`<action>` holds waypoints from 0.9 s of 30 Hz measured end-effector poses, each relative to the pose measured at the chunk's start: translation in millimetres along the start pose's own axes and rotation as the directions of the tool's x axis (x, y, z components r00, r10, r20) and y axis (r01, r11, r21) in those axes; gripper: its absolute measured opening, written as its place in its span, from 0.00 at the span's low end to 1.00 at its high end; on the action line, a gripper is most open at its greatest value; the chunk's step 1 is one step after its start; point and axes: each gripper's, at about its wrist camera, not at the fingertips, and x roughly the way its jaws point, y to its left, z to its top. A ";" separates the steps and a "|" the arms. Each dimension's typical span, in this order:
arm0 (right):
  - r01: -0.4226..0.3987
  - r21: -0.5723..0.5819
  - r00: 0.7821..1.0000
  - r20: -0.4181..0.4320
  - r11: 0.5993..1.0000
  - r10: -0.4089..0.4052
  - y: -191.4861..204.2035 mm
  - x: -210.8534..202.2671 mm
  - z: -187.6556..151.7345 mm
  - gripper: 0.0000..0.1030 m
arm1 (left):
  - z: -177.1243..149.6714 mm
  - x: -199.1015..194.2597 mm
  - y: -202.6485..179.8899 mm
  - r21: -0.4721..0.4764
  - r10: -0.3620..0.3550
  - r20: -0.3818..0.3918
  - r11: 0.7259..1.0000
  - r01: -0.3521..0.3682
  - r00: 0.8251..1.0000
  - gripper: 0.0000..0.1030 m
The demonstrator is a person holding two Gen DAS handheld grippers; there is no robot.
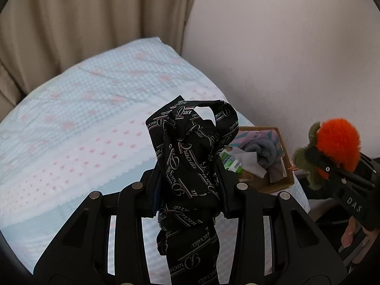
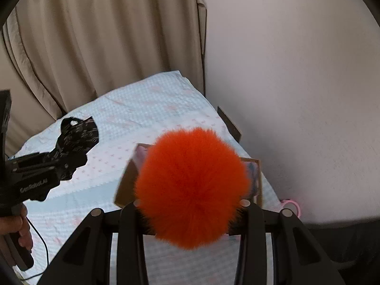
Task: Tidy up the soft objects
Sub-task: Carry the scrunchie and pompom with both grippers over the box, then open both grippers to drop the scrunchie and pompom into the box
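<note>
Left wrist view: the left gripper [image 1: 190, 187] has its jaws clamped on a bunched black printed cloth [image 1: 190, 147], pinched mid-length so a loop stands above and a tail hangs below, clear of the bed [image 1: 71, 123]. Right wrist view: the right gripper [image 2: 190, 204] has its jaws closed around an orange pom-pom toy [image 2: 192, 187] with olive-green trim. Just beyond sits an open cardboard box [image 1: 282, 147], already holding folded soft items, at the bed's edge by the wall [image 1: 285, 47]. Both loads ride high, likely so they can drop into that box.
</note>
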 end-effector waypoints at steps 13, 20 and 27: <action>-0.044 -0.075 0.985 -0.170 0.996 0.030 -36.0 87.6 -20.7 0.34 | 2.6 133.4 -31.4 0.018 0.066 -0.288 0.998 -0.064 0.955 0.33; -0.086 -0.073 0.971 -0.231 0.994 0.067 -40.3 117.9 -29.8 0.38 | 0.6 164.0 -25.4 0.007 0.092 -0.360 0.995 -0.096 0.929 0.35; -0.125 -0.049 0.956 -0.272 0.991 0.107 -39.2 133.5 -35.6 0.97 | 12.7 168.0 -27.9 0.023 0.133 -0.347 0.991 -0.133 0.928 1.00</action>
